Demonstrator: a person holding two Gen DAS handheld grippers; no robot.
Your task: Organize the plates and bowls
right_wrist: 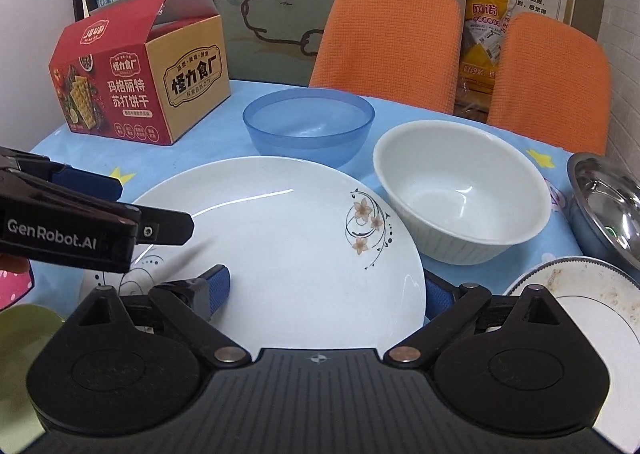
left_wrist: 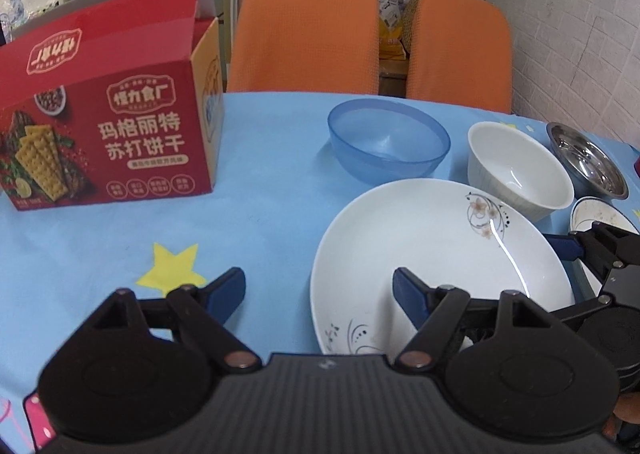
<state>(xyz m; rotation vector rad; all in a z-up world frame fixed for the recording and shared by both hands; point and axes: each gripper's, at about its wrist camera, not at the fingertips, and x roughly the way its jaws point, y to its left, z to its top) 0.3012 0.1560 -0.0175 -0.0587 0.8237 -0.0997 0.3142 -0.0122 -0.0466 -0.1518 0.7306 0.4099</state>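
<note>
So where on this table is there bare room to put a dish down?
Bare cloth lies between the box, blue bowl and big plate. The right side is crowded: white bowl, steel bowl, dirty plate.

Two orange chairs (right_wrist: 386,42) ahead beyond blue star-print tablecloth (left_wrist: 248,190); white brick-pattern wall (left_wrist: 568,26) right; cartoon-decorated glass panel (right_wrist: 276,6) behind.

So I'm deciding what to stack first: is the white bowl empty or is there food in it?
Empty. The white bowl stands upright beside the flowered plate, and its inside shows only clean white surface.
</note>
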